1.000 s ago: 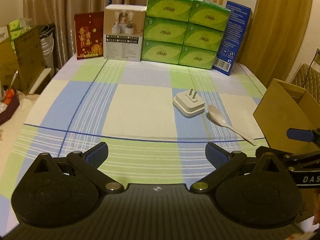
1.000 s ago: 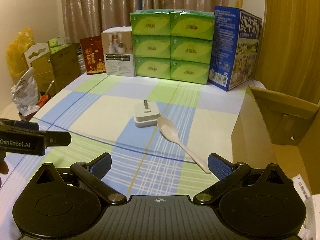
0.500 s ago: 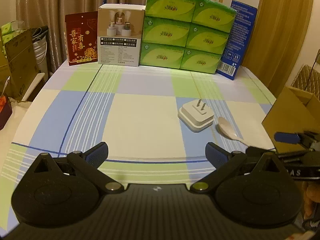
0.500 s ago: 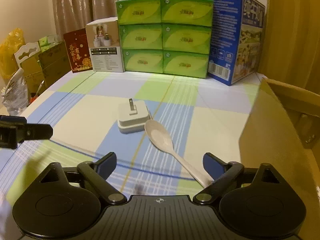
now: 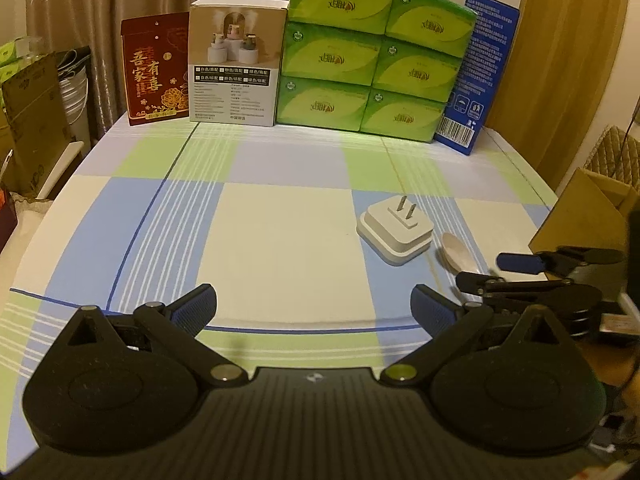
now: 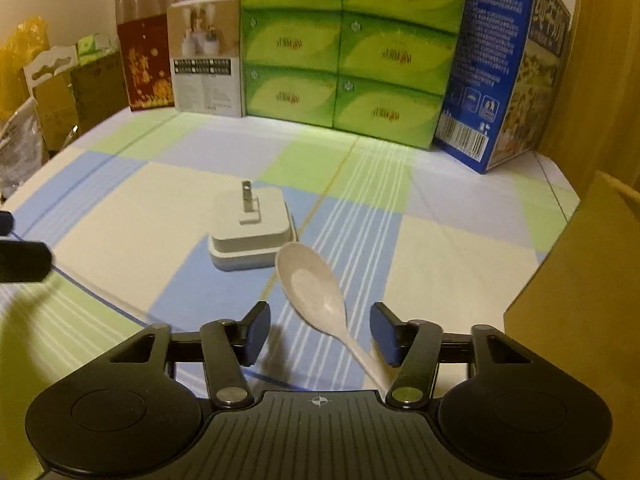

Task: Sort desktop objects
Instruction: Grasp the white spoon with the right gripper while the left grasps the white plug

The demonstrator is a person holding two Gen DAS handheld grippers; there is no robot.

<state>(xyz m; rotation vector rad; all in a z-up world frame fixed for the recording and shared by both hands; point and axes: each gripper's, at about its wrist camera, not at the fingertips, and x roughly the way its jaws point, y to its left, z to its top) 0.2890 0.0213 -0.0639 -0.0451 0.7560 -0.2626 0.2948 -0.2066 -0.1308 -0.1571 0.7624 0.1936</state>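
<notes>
A white plug adapter [image 6: 250,232] lies prongs up on the checked tablecloth, with a cream plastic spoon [image 6: 316,290] just right of it, bowl toward the adapter. My right gripper [image 6: 320,332] is open and low over the cloth, its fingers straddling the spoon's handle without touching it. In the left wrist view the adapter [image 5: 396,232] and the spoon's bowl [image 5: 458,256] sit ahead to the right. My left gripper [image 5: 312,312] is open and empty above the cloth. The right gripper [image 5: 520,272] shows there at the right, over the spoon handle.
Stacked green tissue packs [image 6: 348,48], a blue carton [image 6: 500,64], a white product box [image 5: 236,60] and a red packet [image 5: 156,70] line the table's far edge. An open cardboard box [image 6: 580,280] stands at the right edge. Bags and cartons crowd the floor at left.
My right gripper has moved forward and down over the spoon handle, and its fingers have drawn closer together. The left gripper has crept forward, still open.
</notes>
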